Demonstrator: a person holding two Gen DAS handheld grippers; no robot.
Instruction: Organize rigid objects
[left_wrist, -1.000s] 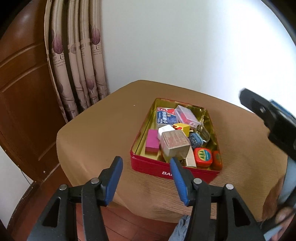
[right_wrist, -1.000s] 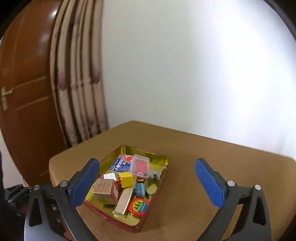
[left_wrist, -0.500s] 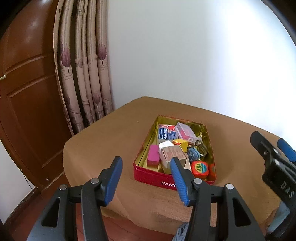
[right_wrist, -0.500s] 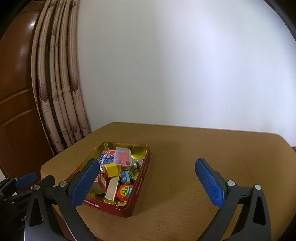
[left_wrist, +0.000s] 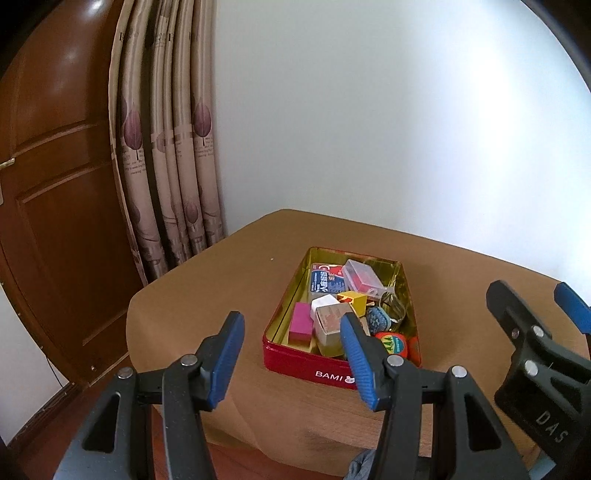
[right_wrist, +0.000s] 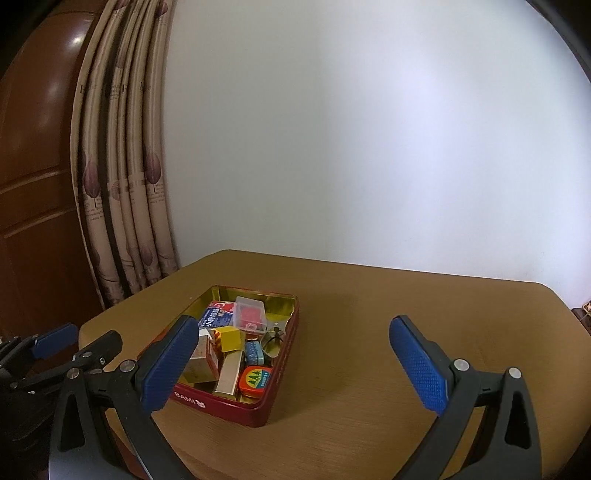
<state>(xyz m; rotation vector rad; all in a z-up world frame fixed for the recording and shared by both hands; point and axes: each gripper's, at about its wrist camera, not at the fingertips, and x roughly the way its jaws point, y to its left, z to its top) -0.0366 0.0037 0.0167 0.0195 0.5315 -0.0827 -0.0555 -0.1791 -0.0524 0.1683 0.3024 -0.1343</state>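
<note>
While both grippers, left (left_wrist: 291, 354) and right (right_wrist: 291, 365), are hovering open and empty short of the red tin (right_wrist: 273, 397) holding the small items on the table (right_wrist: 406, 332), approaching slowly from above seems wisest.

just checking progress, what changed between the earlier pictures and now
Both grippers backed away from the red tin, which now sits smaller and lower in each view, with more wall above it. The right gripper also swung rightward, showing more bare table. Nothing was taken hold of or let go: the left gripper and right gripper keep open, empty jaws. The tin's contents lie as before.
</note>
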